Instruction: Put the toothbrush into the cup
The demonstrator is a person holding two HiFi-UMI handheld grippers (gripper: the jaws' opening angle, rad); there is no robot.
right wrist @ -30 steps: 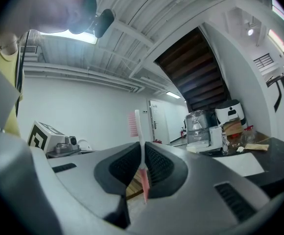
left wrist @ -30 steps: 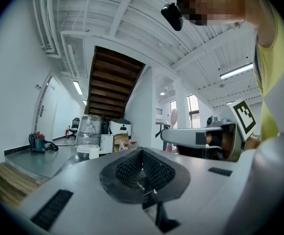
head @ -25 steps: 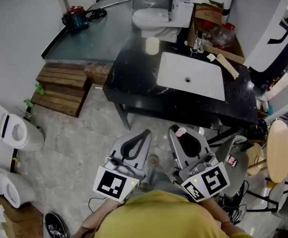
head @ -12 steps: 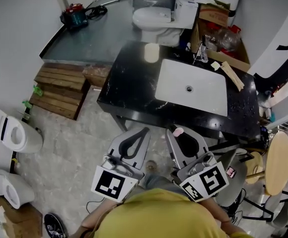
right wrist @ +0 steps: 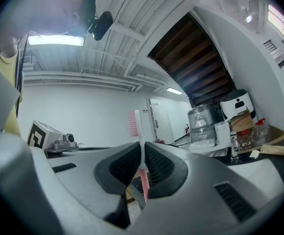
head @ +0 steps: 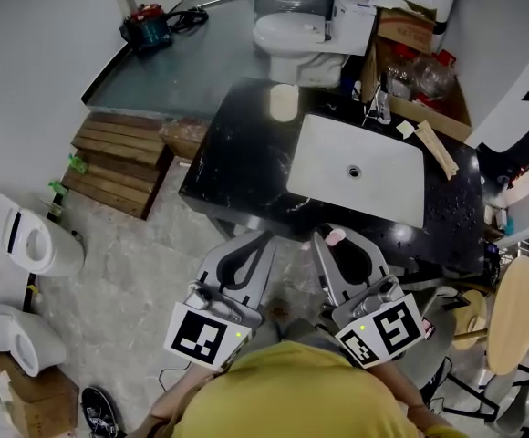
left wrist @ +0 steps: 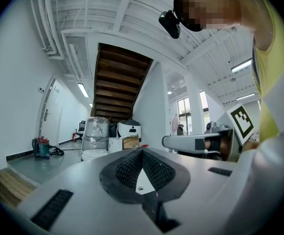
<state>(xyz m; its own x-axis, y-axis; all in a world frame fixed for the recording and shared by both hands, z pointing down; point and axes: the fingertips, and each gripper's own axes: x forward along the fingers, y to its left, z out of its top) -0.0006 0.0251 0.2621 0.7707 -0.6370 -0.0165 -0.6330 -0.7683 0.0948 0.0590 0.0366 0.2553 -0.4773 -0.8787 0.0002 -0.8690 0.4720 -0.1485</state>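
A pale cup [head: 284,102] stands at the back left of the black counter [head: 237,167], left of the white sink [head: 356,167]. My right gripper [head: 334,240] is shut on a pink toothbrush [right wrist: 141,151], which stands upright between the pads with its bristled head [head: 335,237] on top. In the right gripper view the jaws [right wrist: 142,148] clamp its handle. My left gripper [head: 266,240] is beside it, shut with nothing in it, and its pads [left wrist: 127,165] meet at the tip. Both grippers point level at the counter's front edge, well short of the cup.
A toilet [head: 296,35] stands behind the counter. Wooden sticks [head: 438,144] and a faucet [head: 380,108] lie by the sink's far right. A wooden pallet step [head: 119,158] is to the left, white toilets [head: 18,245] sit on the floor, and a round stool [head: 513,308] is at the right.
Both grippers have moved forward towards the counter, which now lies nearer in the head view. The toothbrush stays clamped in the right gripper.
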